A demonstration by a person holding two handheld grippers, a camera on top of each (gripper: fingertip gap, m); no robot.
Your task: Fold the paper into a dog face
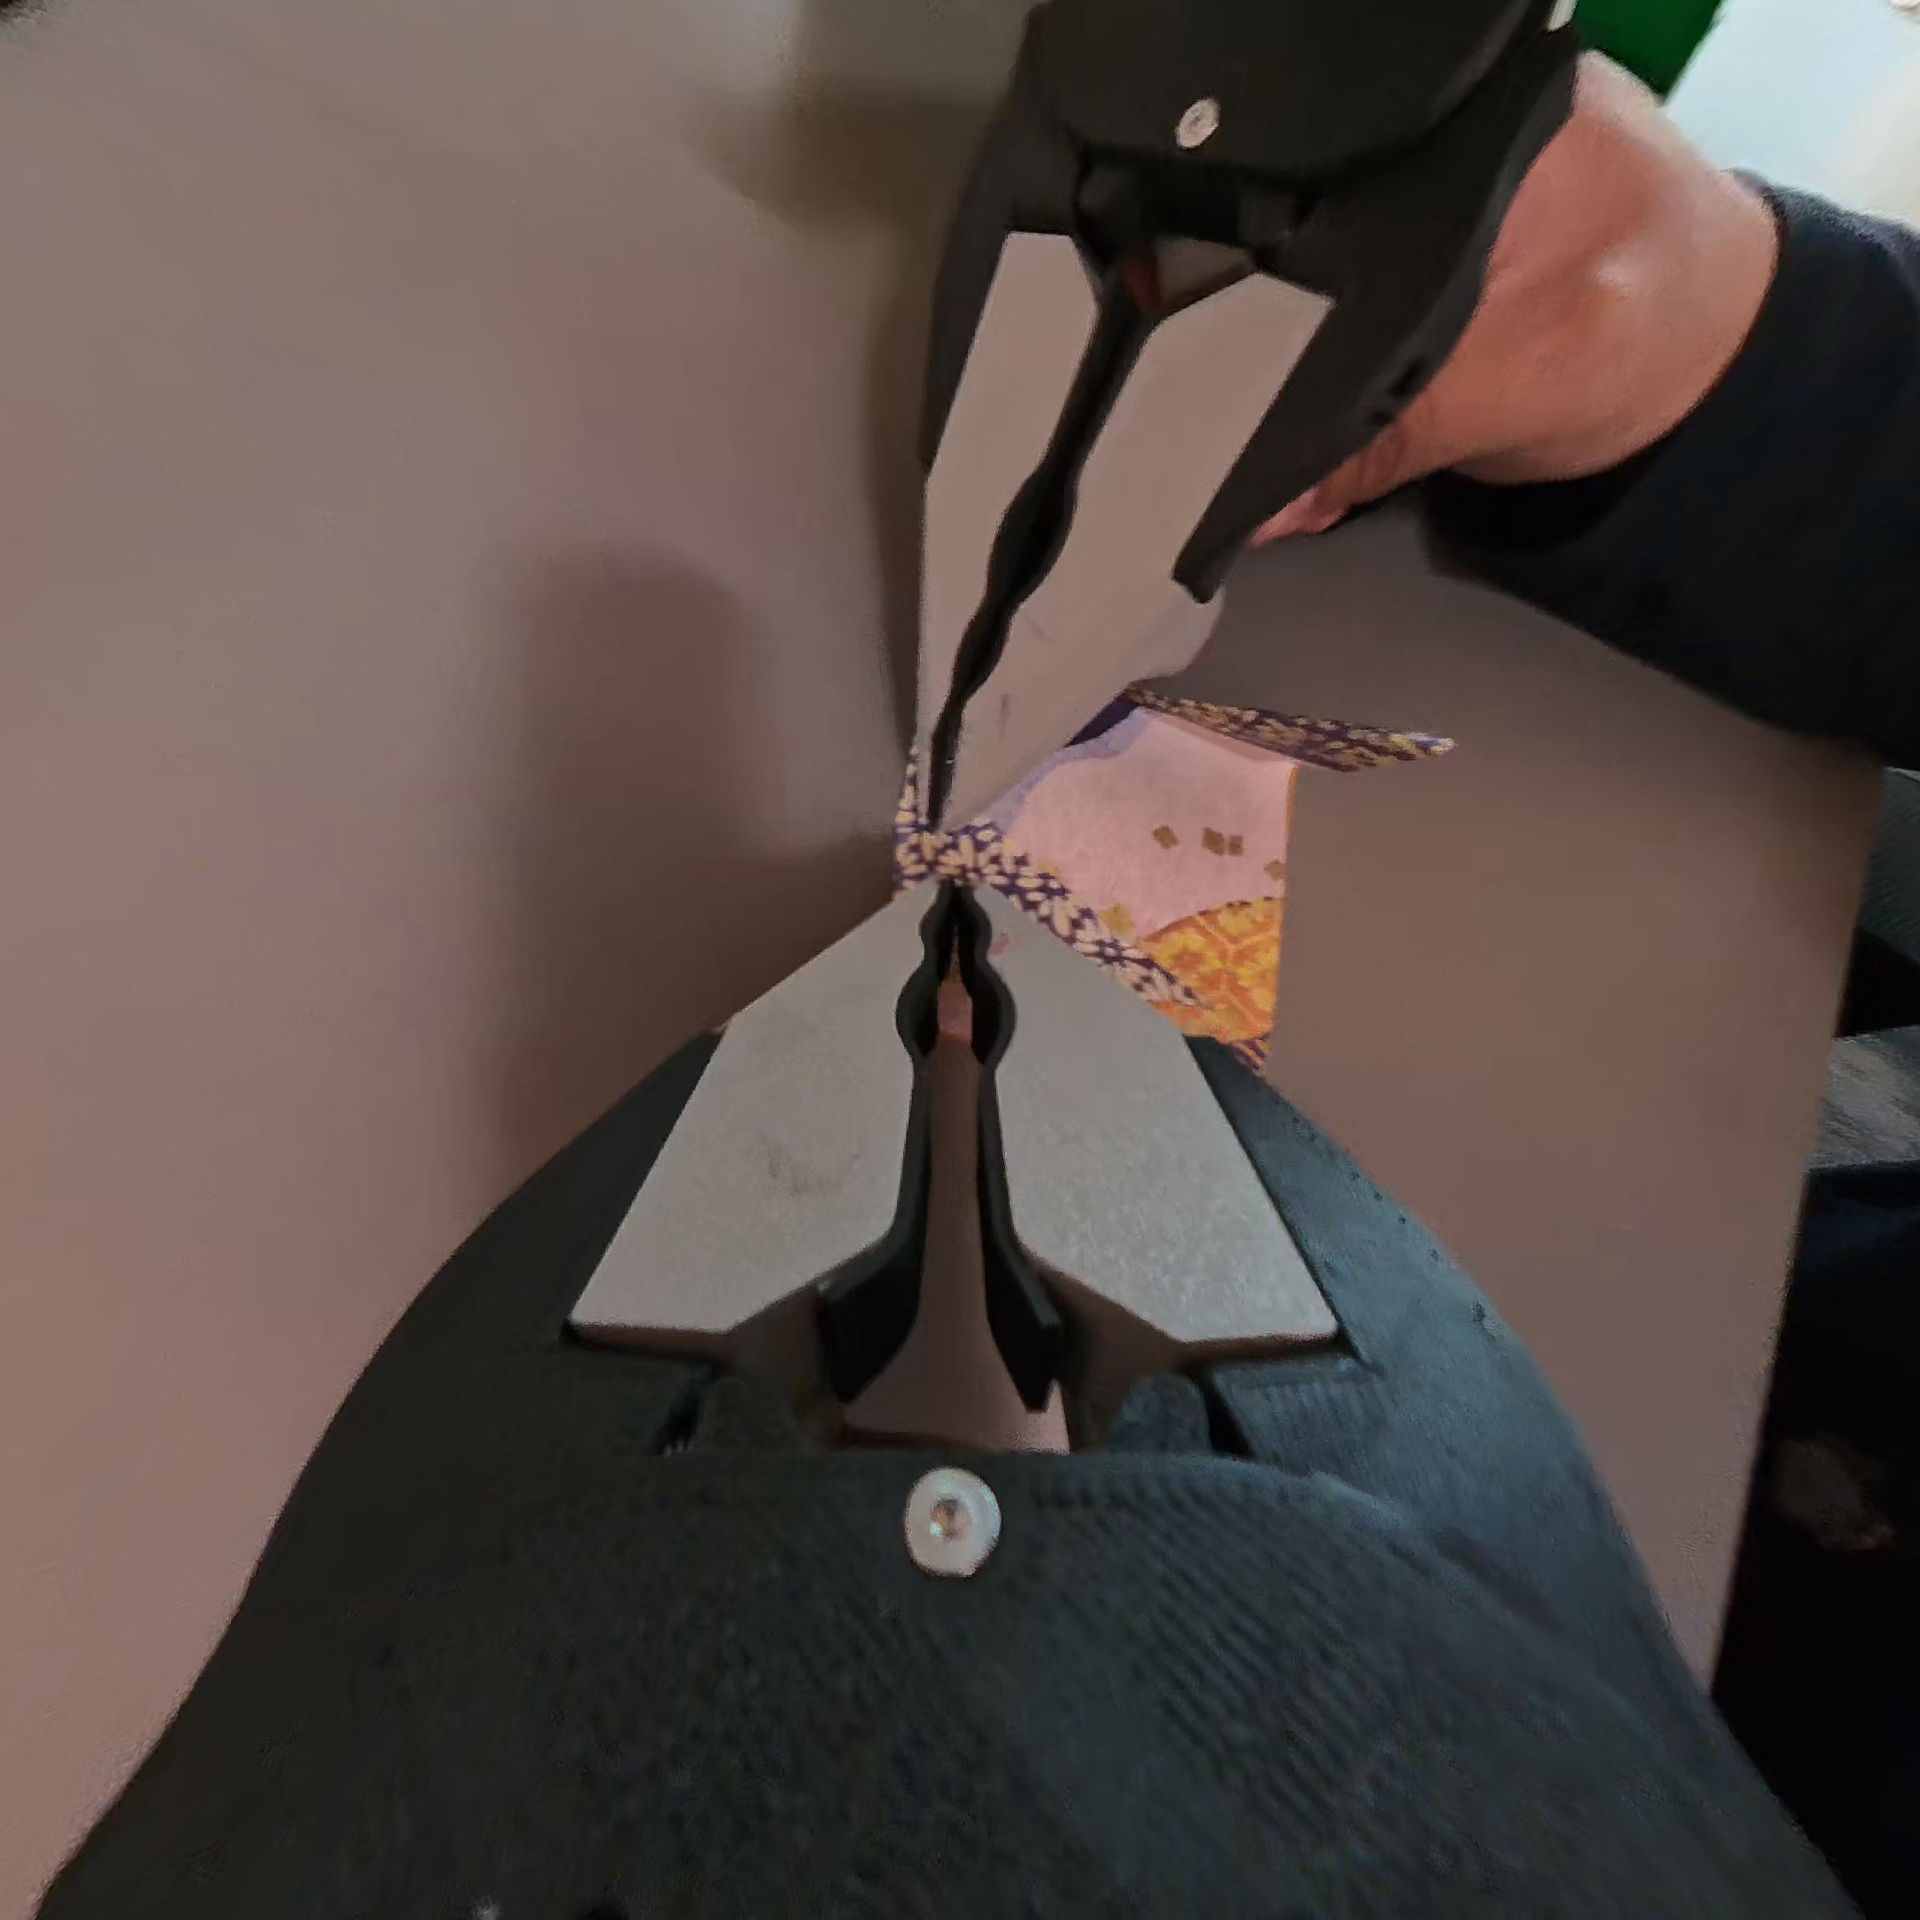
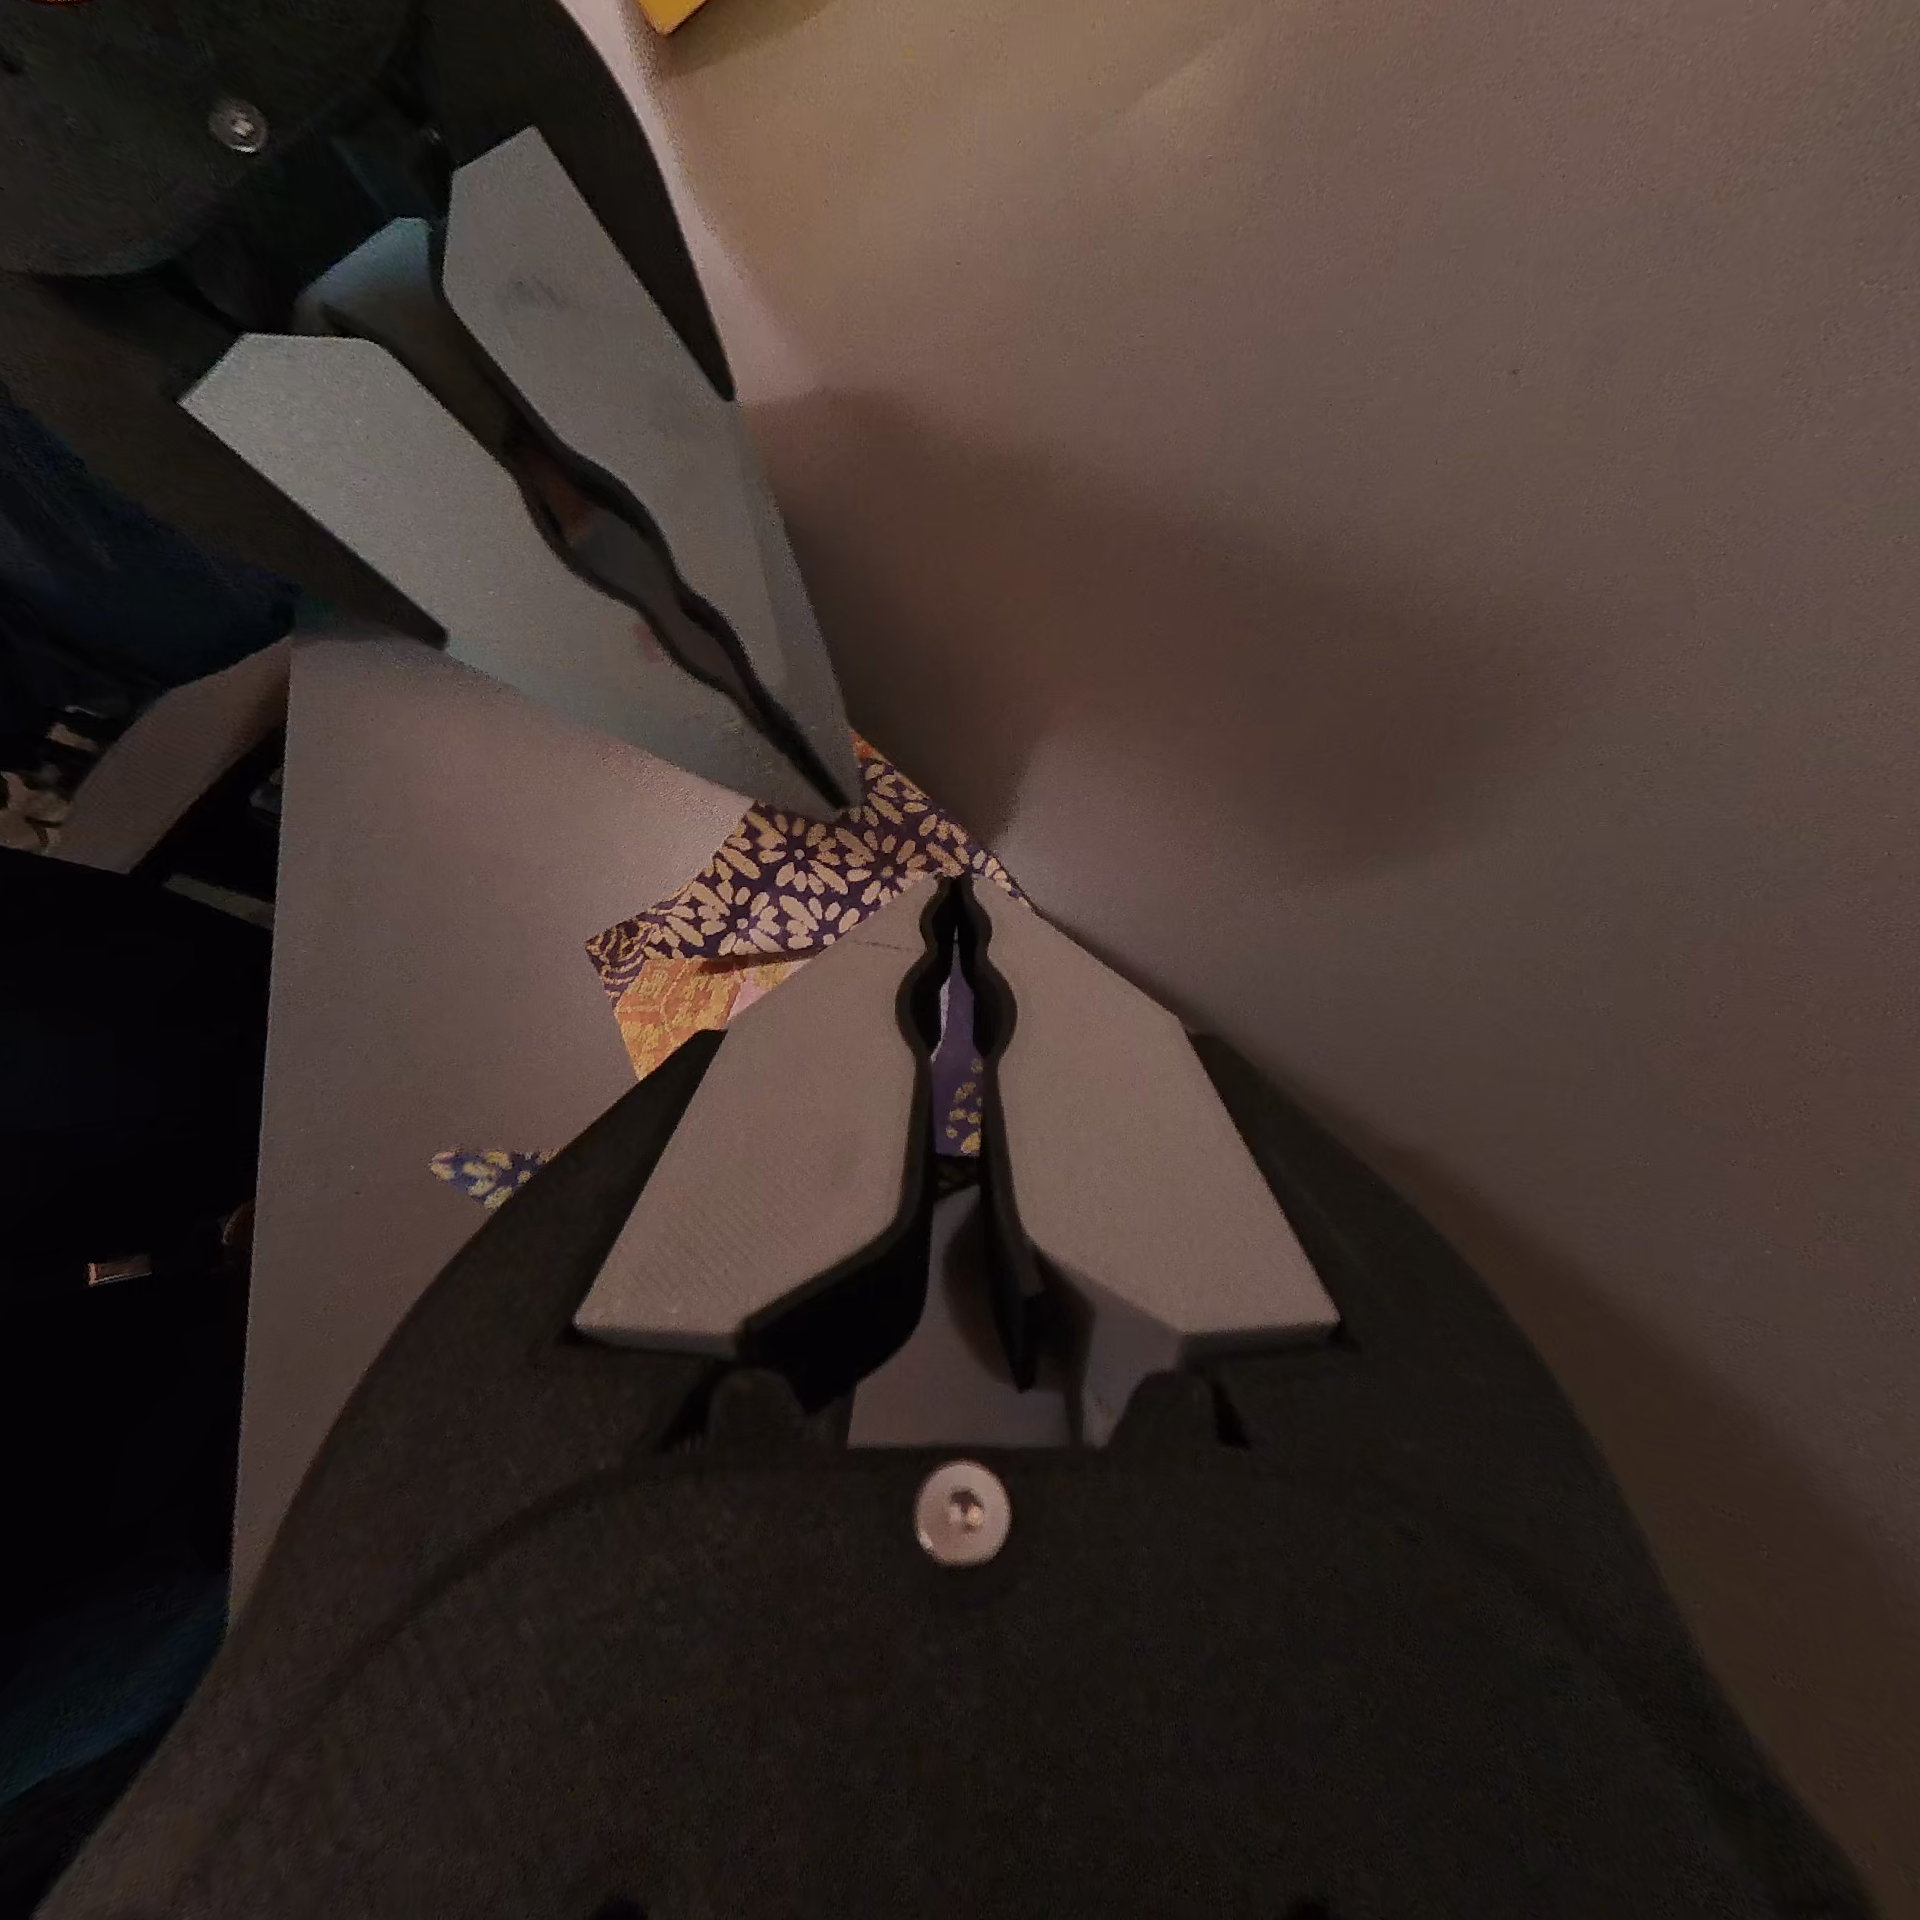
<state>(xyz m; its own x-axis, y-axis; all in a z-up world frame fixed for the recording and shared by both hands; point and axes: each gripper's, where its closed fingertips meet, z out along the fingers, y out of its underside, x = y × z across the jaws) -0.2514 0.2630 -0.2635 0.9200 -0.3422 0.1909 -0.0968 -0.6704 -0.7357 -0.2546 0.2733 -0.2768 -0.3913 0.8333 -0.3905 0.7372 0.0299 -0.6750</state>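
Pinching one patterned paper corner from two sides, over the grey table.

Left wrist view: left gripper (image 1: pixel 951 902) pressed together on the blue-and-cream flowered corner of the paper (image 1: pixel 1153 852); right gripper (image 1: pixel 940 774) comes from above, fingers closed on the same corner; a hand (image 1: pixel 1579 343) in a dark sleeve holds it; table (image 1: pixel 364 727) beneath. Right wrist view: right gripper (image 2: pixel 954 896) nipping the paper (image 2: pixel 790 883); left gripper (image 2: pixel 842 795) meets it from upper left, clamped; paper's orange part lies by the table (image 2: pixel 1351 520) edge.

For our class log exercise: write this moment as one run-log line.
left gripper: shut on patterned paper | right gripper: shut on same corner | paper: partly folded, on grey table | step: pinching fold
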